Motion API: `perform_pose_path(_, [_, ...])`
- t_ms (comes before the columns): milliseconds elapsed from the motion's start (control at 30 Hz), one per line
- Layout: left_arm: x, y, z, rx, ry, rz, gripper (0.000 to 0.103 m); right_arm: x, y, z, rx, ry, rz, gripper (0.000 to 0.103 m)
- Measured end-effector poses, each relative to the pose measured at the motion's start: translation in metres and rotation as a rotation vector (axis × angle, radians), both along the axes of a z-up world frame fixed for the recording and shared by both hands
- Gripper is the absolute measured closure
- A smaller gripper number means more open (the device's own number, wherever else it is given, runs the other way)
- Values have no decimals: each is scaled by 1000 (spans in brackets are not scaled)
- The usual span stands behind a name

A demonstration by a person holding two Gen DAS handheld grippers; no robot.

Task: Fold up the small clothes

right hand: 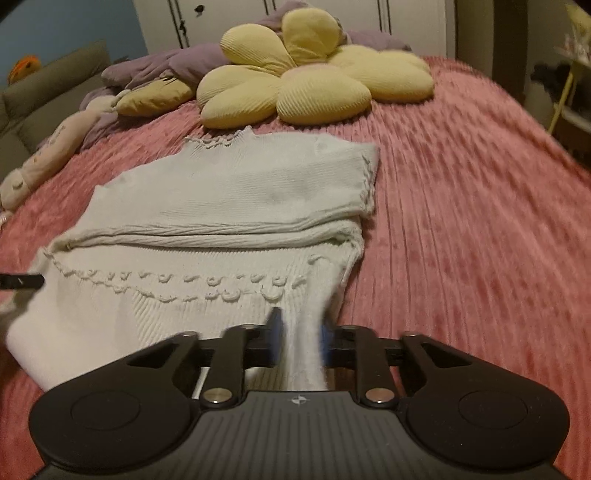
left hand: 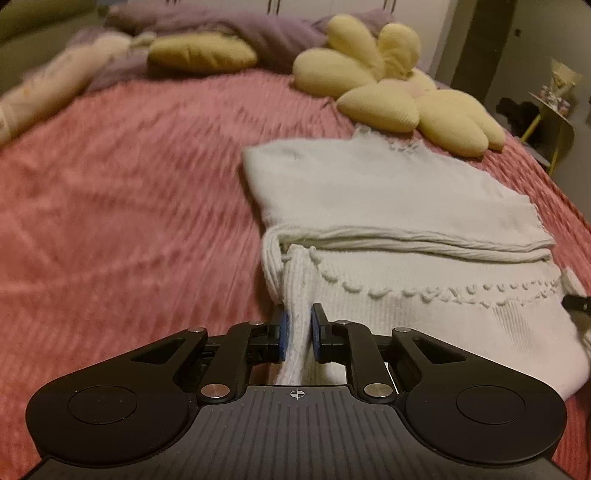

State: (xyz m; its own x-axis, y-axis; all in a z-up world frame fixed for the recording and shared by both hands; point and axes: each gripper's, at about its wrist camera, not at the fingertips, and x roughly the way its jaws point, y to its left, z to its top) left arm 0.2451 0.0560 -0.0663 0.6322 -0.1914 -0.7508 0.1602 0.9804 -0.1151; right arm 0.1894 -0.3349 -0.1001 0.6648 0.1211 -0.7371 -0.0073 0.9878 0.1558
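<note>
Fingers, left gripper (left hand: 297, 334): we record the blue pads (left hand: 282, 334) drawn in close, clamping a ribbed strip at the near left corner of the white knitted garment (left hand: 388, 206); cloth fills the narrow gap between them, at lower centre of the left wrist view.

Fingers, right gripper (right hand: 299, 336): we record the fingers (right hand: 275, 332) likewise narrowed onto the garment's near right corner, with a blurred band of knit pinched between them, at lower centre of the right wrist view.

Item, white knitted garment (right hand: 229, 206): it lies on the pink ribbed bedspread (left hand: 122, 206), centre-right in the left view and centre-left in the right view. A folded layer crosses its middle; a row of raised knit loops runs across the nearer half; the neck end points toward the top of the frame. The near hem is lifted at both gripped corners.

Item, yellow flower-shaped cushion (right hand: 314, 74): upper centre of the right view, just beyond the garment's neck; we cannot tell whether they touch.

Item, purple bedding (left hand: 236, 27): heaped along the top of the frame.

Markings: we read no lettering or brand; each gripper body carries only a small crosshair mark.

Containers: we see none.
</note>
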Motion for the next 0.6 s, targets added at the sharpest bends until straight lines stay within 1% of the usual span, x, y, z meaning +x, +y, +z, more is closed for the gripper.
perform_pose_path(33, [-4,-2,3,7,-20,-6,88,-1,2,1,-13,-12,3,95])
perform_pose_path(133, [-12,-6,6,34,-59,-11,88,-7,3,6,-7,-45,6,95])
perform_pose_path(200, [-16,-6,7,34,-83,-16,88,-10,5,9,-21,-62,8,95])
perform_pose_path(300, [-22,-10,7,78,-111,-17,88,-13,5,13,-23,-75,9,95])
perform_pose_path(400, [-25,-13,7,93,-122,-32,88,-15,5,16,-35,-83,6,95])
perform_pose_path(533, [-34,-18,12,113,-168,-63,88,-19,9,20,-44,-99,16,95])
perform_pose_path(600, [-31,-22,9,101,-147,-89,86,-20,13,24,-52,-117,28,95])
